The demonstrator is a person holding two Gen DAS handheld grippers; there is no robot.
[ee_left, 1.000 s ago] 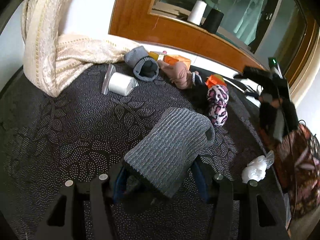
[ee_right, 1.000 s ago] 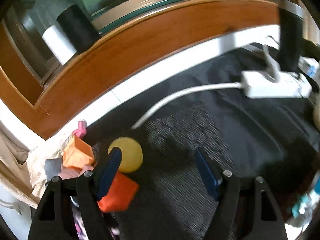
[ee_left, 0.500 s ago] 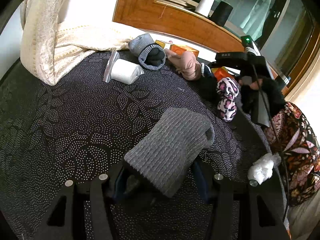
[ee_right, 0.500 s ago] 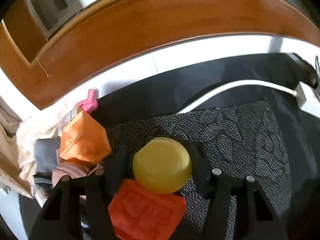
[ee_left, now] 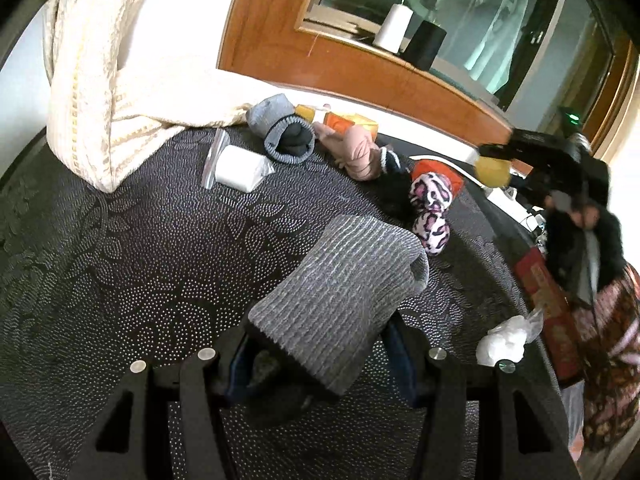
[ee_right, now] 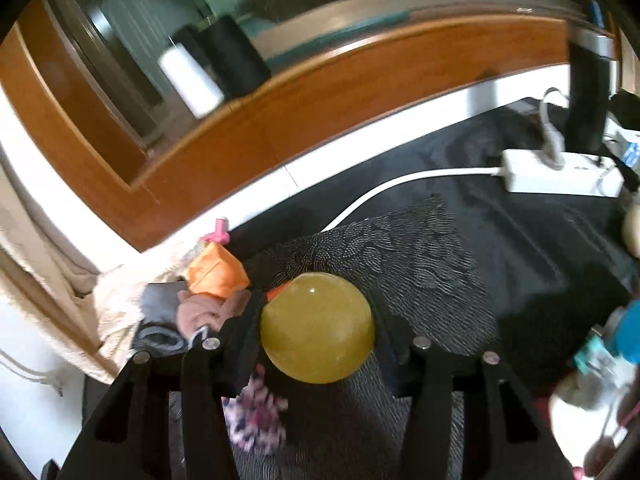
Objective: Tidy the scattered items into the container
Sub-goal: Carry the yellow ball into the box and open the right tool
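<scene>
My left gripper (ee_left: 320,360) is shut on a grey ribbed knit sock (ee_left: 340,300), low over the dark patterned tablecloth (ee_left: 140,260). In the right wrist view a yellow ball (ee_right: 318,328) sits between the pads of my right gripper (ee_right: 318,326); the jaws are closing on it and it hangs above the cloth. The left wrist view shows that gripper (ee_left: 496,160) with the ball (ee_left: 493,170) at the far right. Scattered along the back lie a pink leopard sock (ee_left: 432,208), a beige glove (ee_left: 360,152), orange blocks (ee_left: 340,122) and a rolled grey sock (ee_left: 288,136).
A white packet (ee_left: 238,168) lies back left, beside a cream throw (ee_left: 120,100). A crumpled white bag (ee_left: 504,340) and a red box (ee_left: 548,312) sit at the right edge. A white power strip (ee_right: 560,176) and its cable cross the far side under the wooden sill.
My right gripper moved over the yellow ball, narrowed its jaws around it and lifted it off the cloth. The left gripper and the grey sock have stayed put.
</scene>
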